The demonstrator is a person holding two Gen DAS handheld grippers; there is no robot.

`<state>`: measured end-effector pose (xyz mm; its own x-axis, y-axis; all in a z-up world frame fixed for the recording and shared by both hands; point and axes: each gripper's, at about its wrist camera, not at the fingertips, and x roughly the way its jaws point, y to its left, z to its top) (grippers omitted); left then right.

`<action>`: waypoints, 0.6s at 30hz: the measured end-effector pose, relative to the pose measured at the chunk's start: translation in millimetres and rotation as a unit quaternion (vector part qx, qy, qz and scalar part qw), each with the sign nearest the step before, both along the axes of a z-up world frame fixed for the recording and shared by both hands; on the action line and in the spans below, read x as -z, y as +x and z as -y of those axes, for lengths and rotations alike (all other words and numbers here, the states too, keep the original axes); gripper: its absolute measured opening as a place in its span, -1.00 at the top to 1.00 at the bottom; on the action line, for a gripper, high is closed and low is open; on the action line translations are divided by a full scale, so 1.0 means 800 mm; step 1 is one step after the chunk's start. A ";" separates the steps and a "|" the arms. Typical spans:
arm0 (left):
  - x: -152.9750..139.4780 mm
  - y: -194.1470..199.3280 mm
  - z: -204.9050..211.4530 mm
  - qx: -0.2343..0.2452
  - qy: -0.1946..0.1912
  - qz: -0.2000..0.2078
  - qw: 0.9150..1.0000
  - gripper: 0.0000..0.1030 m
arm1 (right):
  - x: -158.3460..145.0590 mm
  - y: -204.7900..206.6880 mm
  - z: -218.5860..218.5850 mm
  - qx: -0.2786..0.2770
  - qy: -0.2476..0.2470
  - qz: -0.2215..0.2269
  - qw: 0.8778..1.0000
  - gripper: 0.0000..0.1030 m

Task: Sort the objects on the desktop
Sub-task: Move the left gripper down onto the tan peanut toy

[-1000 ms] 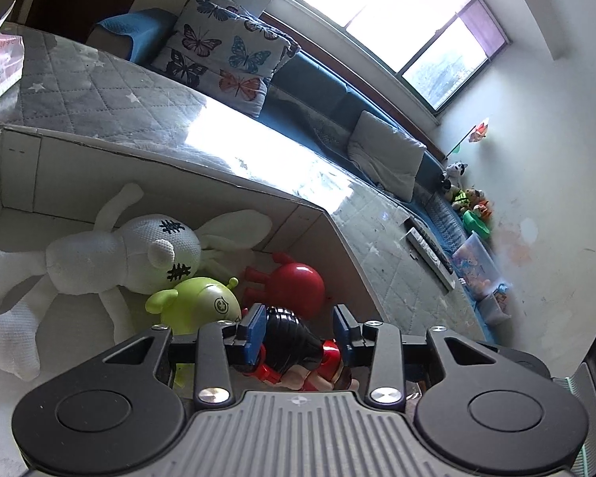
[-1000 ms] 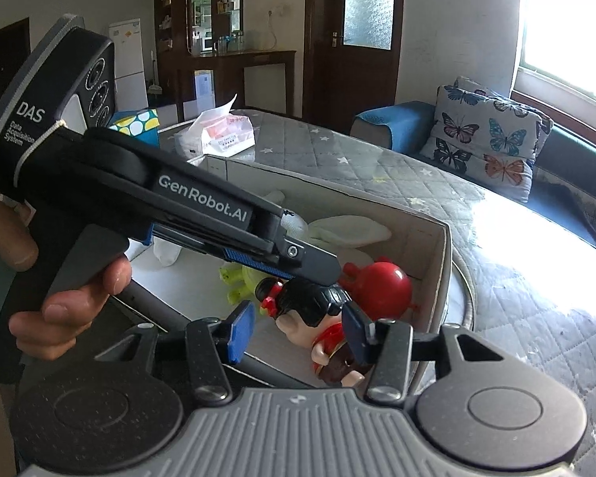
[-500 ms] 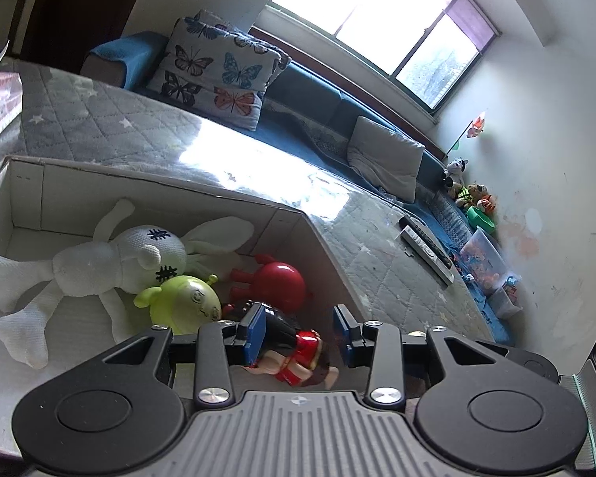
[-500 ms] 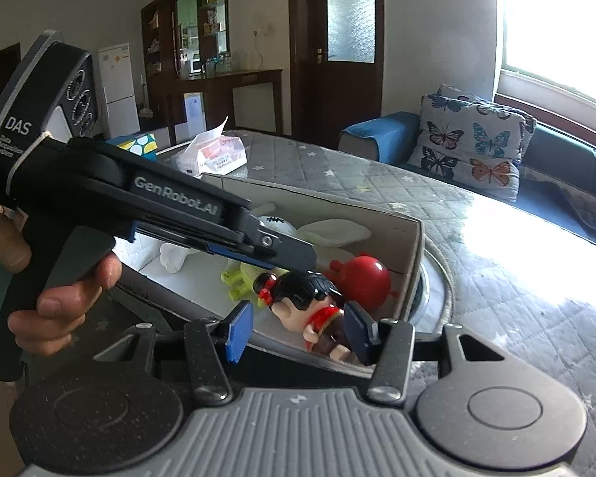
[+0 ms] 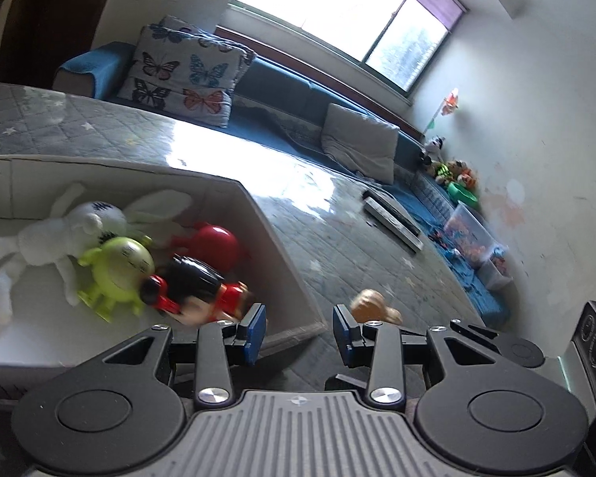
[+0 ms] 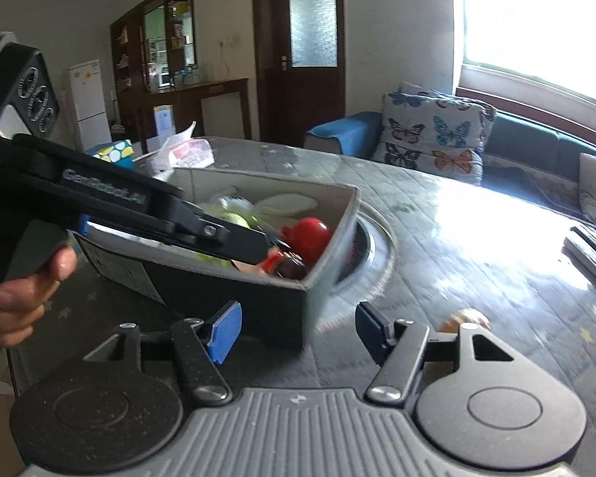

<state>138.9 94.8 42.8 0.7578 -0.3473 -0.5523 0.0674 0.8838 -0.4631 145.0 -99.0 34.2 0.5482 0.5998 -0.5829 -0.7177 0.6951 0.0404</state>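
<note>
The left hand-held gripper [image 5: 299,328] has its jaws spread with nothing between them; through the gap shows only the near corner of the cardboard box [image 5: 282,246] and the quilted bench [image 5: 337,246]. The right hand-held gripper [image 6: 297,328] also stands spread and empty, its jaws having just been opening, and it hovers in front of the box's dark outer wall.

Inside the box lie a black-haired doll in red [image 5: 196,288], a green one-eyed figure [image 5: 119,268], a red round figure [image 5: 214,240] and a white plush rabbit [image 5: 59,234]. The doll is blurred, so its details are hard to read. From the right wrist view the left gripper's body crosses the box and hides most of its contents.

A small tan object [image 5: 371,304] lies on the bench just beyond the left gripper's right pad; it is partly covered and blurred in both views, so its kind cannot be told.
</note>
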 end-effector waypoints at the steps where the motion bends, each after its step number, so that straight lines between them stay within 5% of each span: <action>1: 0.000 -0.001 0.005 0.004 0.000 0.000 1.000 0.23 | 0.002 -0.001 0.006 0.004 -0.001 -0.001 1.000 -0.31; 18: 0.030 0.029 0.082 0.048 0.018 -0.039 0.998 0.23 | 0.040 0.025 0.090 0.094 -0.019 -0.008 0.995 -0.41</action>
